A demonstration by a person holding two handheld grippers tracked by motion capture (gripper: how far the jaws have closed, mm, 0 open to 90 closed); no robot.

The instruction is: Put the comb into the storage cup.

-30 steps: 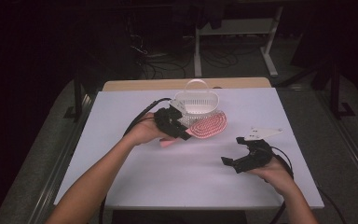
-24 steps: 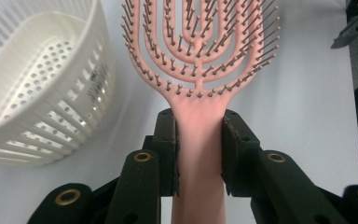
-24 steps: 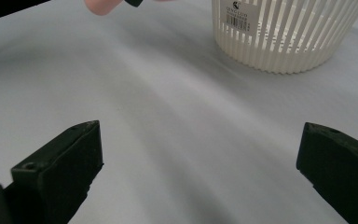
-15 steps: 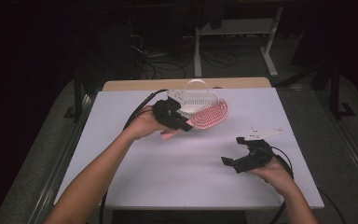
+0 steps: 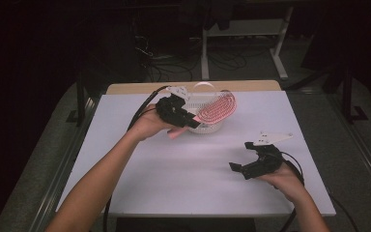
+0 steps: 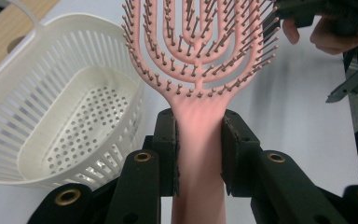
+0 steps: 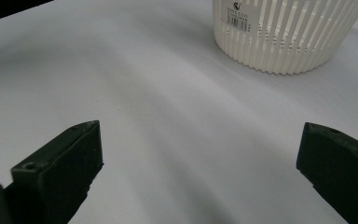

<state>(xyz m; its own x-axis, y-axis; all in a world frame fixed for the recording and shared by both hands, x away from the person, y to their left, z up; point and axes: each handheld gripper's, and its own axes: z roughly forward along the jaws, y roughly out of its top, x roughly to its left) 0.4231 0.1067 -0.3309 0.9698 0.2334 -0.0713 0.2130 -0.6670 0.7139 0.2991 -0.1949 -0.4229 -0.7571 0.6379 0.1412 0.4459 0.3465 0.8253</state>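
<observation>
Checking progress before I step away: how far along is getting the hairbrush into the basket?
Done: the left hand-held gripper is shut on the pink hairbrush by its handle, lifted off the table. In hand: the brush head hangs by the white basket. Left: lowering it in and releasing. The right hand-held gripper sits open, empty.

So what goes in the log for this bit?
left gripper: shut on brush handle | brush: over basket | right gripper: open, nothing between

- The white bench (image 5: 174, 183) is viewed from above and behind the person, facing forward and down.
- The left tool view is taken close along its jaws, beside the slatted white basket (image 6: 51, 116).
- The basket (image 7: 284, 37) is shared with the low right tool view.
</observation>
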